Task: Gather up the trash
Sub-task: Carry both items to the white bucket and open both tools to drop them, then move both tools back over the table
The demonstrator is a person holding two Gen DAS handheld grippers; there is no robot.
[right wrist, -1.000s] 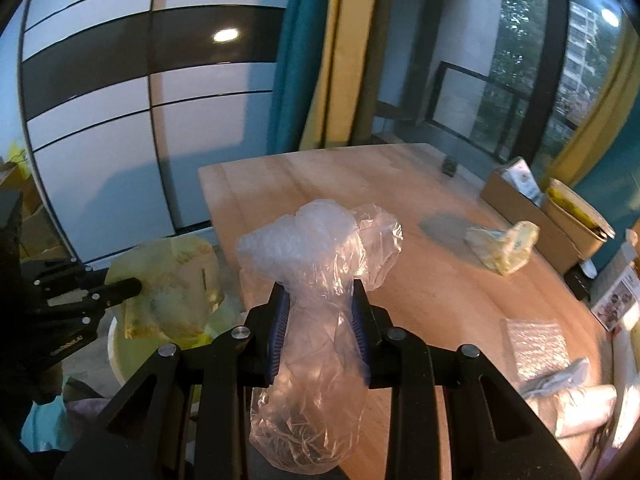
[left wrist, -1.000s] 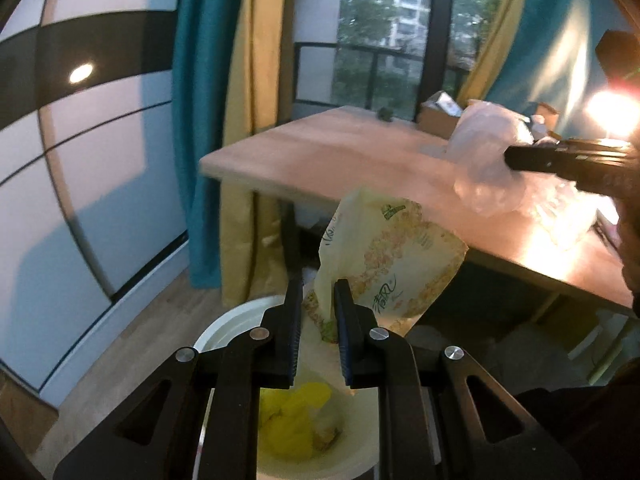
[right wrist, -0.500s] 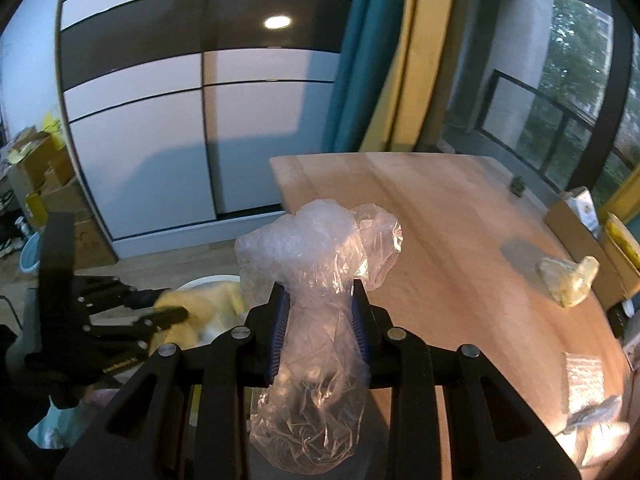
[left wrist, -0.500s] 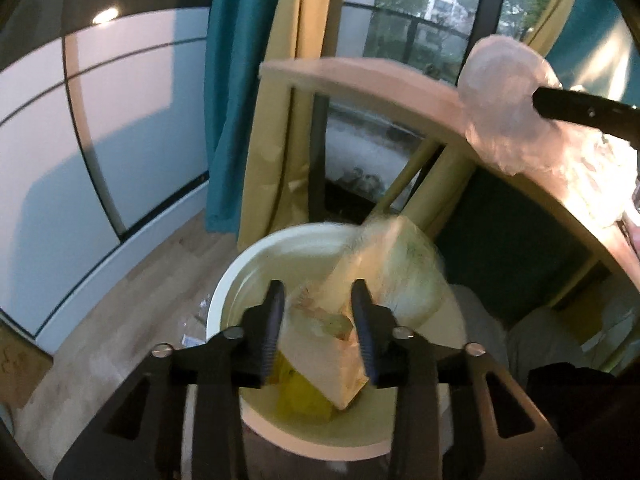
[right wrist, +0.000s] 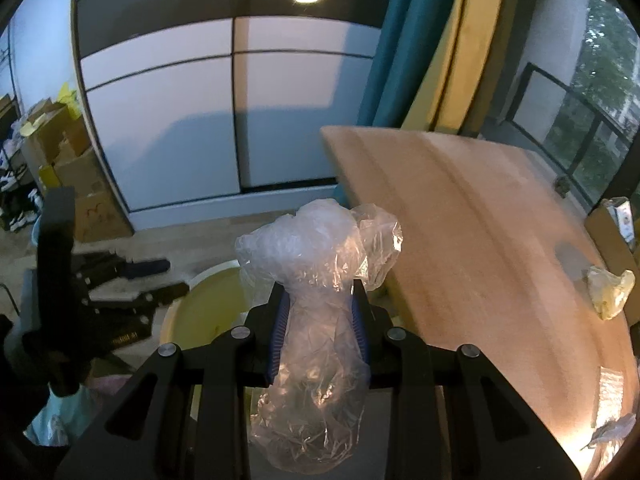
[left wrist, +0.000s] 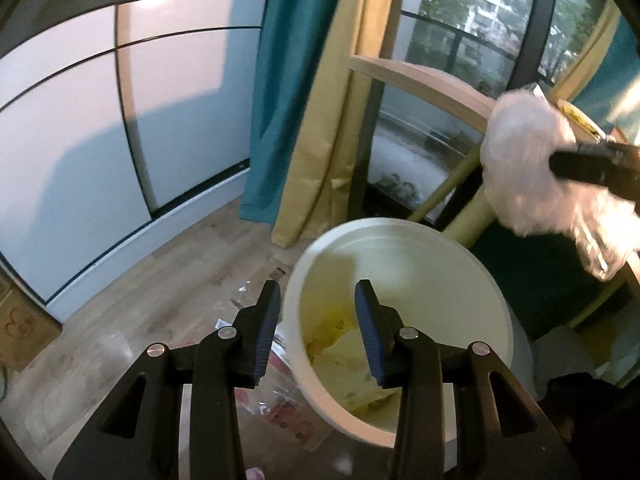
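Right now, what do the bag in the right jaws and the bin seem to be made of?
Bag: thin clear plastic film, probably; crinkled, glossy, see-through. Bin: likely smooth moulded plastic, cream-white, with a plain thin even rim.

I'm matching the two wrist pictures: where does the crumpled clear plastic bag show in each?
Left wrist view: crumpled clear plastic bag at the right edge, above the white bin.
Right wrist view: bag at centre, clamped in the right gripper.
Shared landmark: the white bin, lower left there.
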